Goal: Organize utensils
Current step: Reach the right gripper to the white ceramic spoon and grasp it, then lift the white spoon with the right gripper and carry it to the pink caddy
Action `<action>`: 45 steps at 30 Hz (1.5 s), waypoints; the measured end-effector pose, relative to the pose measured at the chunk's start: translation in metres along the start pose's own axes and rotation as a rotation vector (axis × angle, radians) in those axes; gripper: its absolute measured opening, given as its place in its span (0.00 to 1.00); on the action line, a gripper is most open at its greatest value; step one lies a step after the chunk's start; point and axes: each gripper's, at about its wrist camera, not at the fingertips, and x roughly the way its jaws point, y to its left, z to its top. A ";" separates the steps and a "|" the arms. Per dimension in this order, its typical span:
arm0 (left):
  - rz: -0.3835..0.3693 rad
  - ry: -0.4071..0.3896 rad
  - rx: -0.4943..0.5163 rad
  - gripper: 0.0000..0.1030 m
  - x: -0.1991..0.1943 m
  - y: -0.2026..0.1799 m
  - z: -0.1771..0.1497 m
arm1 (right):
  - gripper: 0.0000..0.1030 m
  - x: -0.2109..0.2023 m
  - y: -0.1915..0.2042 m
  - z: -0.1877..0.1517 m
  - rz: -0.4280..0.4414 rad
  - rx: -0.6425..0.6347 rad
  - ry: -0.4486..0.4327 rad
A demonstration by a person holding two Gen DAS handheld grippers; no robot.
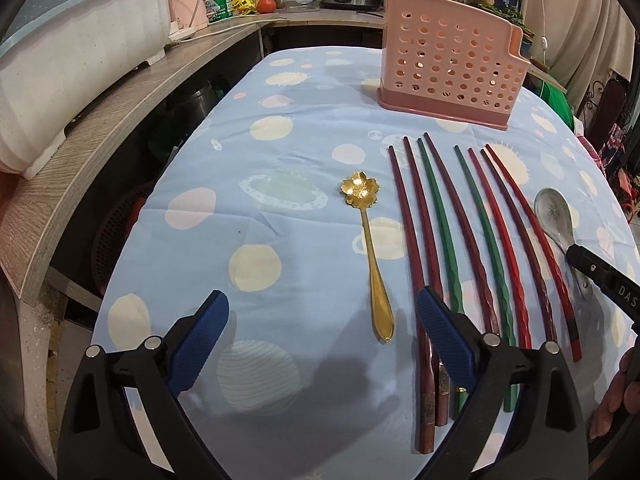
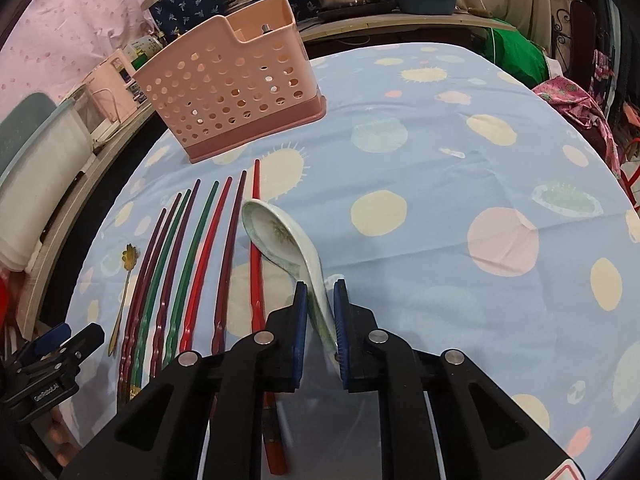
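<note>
While my right gripper [image 2: 321, 312] clamps the ceramic spoon [image 2: 280, 236] handle, my left gripper [image 1: 322, 344] hangs wide apart above the gold spoon [image 1: 370, 252].

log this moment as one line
right gripper: shut on ceramic spoon handle | left gripper: open above gold spoon | holder: no utensils visible

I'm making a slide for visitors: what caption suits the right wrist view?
Right gripper shut on the ceramic spoon beside a row of chopsticks, pink holder behind.
</note>
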 end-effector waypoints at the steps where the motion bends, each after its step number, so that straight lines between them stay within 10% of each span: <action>1: 0.003 0.002 0.002 0.87 0.002 0.000 0.000 | 0.12 -0.001 0.001 -0.001 -0.006 -0.007 -0.003; 13: -0.020 0.035 0.015 0.61 0.016 -0.002 -0.005 | 0.12 -0.003 0.004 -0.007 -0.023 -0.024 -0.024; 21: -0.073 0.025 0.056 0.12 0.010 -0.010 -0.006 | 0.08 -0.007 0.007 -0.012 -0.007 -0.025 -0.012; 45: -0.138 -0.100 0.000 0.09 -0.052 0.002 0.033 | 0.06 -0.060 0.003 0.008 0.015 0.010 -0.131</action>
